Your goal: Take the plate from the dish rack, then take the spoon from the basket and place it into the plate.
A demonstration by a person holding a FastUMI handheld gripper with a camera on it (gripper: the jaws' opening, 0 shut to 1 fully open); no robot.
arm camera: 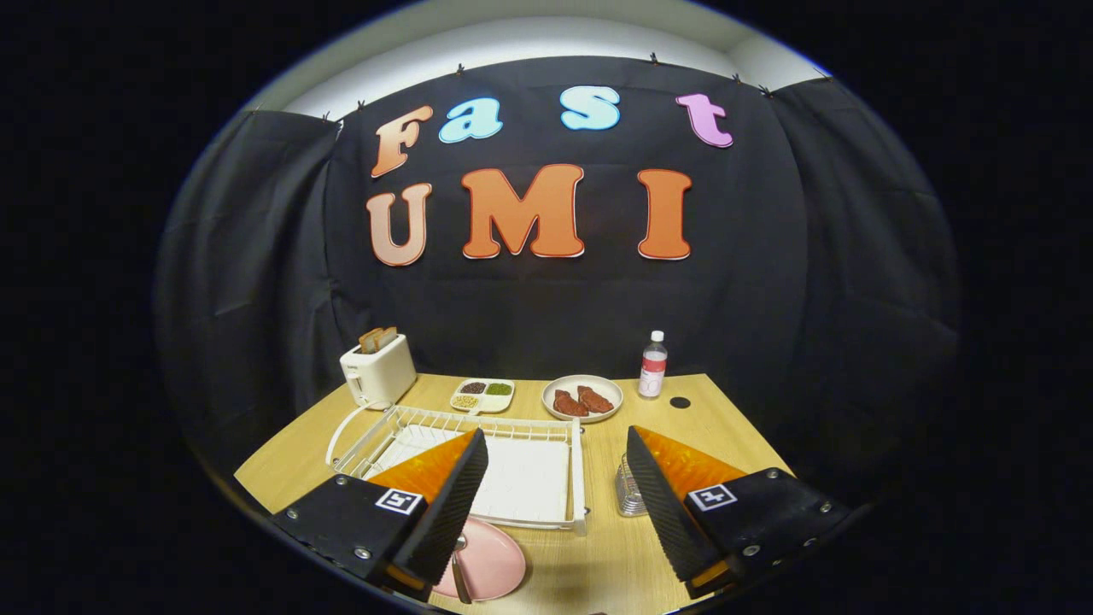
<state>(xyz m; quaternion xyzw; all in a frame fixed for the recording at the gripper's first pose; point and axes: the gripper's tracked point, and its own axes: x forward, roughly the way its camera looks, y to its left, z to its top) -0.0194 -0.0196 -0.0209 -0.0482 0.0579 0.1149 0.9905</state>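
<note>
My gripper (557,448) is open, raised above the wooden table (734,431), with nothing between its fingers. A pink plate (493,562) lies flat on the table in front of the white dish rack (512,474), partly hidden behind my left finger (444,504). A spoon (461,571) rests in the plate, its handle pointing toward me. The rack, with nothing in it, sits just beyond the fingers. A small wire basket (629,491) stands right of the rack, tucked against my right finger (675,504).
Along the back of the table stand a white toaster (378,369) holding bread slices, a divided dish (483,395) of seeds, a plate (582,398) with two pieces of meat, and a bottle (652,366). A small black disc (680,402) lies nearby.
</note>
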